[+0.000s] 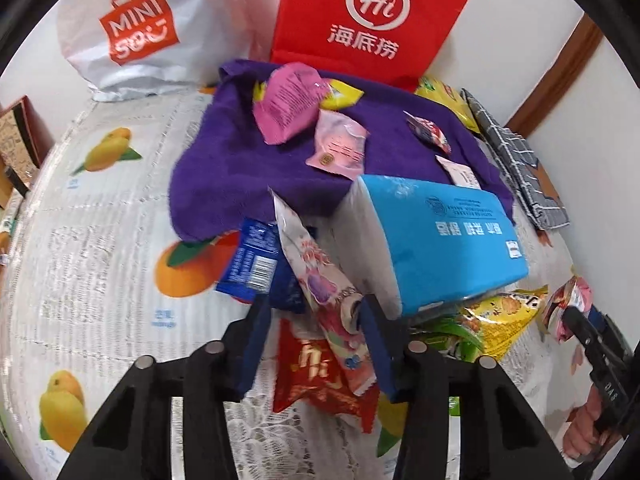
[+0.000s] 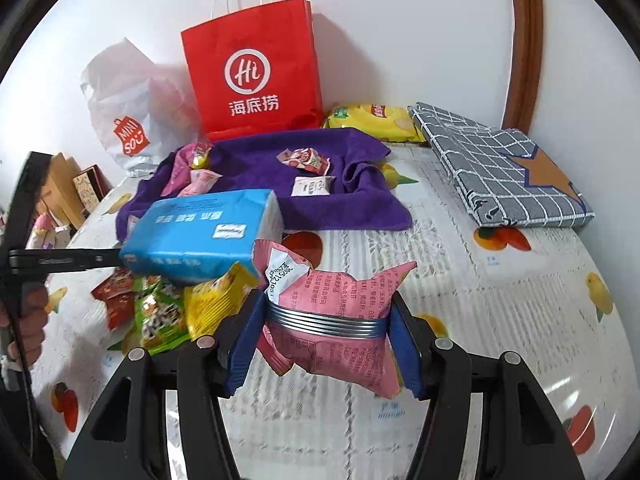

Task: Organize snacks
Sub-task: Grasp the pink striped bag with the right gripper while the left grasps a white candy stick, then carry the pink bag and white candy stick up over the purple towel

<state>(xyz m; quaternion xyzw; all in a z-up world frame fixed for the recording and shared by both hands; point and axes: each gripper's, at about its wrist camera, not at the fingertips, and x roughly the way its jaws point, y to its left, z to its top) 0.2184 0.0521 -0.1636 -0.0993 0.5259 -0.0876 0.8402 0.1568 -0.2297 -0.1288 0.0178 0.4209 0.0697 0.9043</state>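
1. Right gripper (image 2: 324, 336) pinching pink snack pack (image 2: 340, 320) above table; carry level to purple towel (image 2: 304, 208).
2. Left gripper (image 1: 316, 344) spread round floral pack (image 1: 320, 292); close mid-pack, avoid tissue pack (image 1: 440, 240).

White wall (image 2: 420, 40), perhaps wooden doorframe (image 2: 524, 40)

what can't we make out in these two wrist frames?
- Left wrist view: whether the left gripper clamps the floral packet; the blue tissue pack crowds it.
- Both views: snacks under the tissue pack are mostly covered, types unclear.
- Right wrist view: pink packet print too small to read between the right gripper fingers.
- Red bag contents hidden by its walls.
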